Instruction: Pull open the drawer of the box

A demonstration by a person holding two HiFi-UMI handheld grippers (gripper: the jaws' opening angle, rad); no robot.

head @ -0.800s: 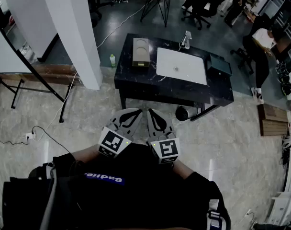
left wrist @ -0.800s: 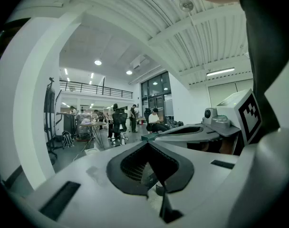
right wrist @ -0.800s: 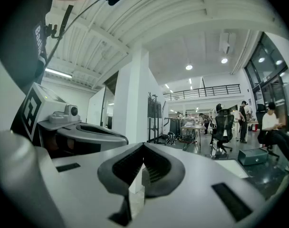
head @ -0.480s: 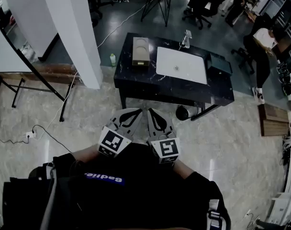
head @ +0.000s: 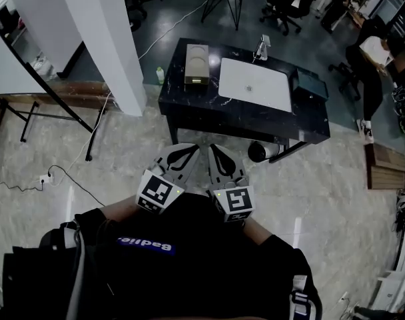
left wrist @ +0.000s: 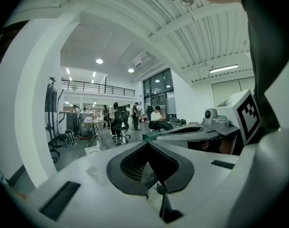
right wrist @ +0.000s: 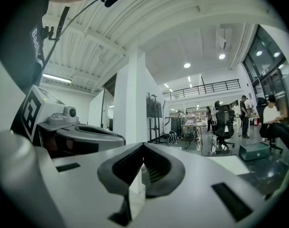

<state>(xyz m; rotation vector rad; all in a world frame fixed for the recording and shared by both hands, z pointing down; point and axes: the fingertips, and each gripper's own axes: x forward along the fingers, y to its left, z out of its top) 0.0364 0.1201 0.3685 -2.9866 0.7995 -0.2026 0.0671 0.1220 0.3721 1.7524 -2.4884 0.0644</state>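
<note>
left gripper (head: pixel 181 157): fingers (left wrist: pixel 135 165) were together, empty
right gripper (head: pixel 218 159): same deal, pressed together, empty
box (head: pixel 196 67): sat on worktop (head: pixel 209 112), well away

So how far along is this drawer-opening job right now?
Nothing looks done: the box sits on the black table with nothing sticking out of it. In hand: nothing. The left hand-held gripper and right hand-held gripper are both shut and empty, held by the person's chest, well short of the table. Remaining: approach, grip the drawer front and pull.
</note>
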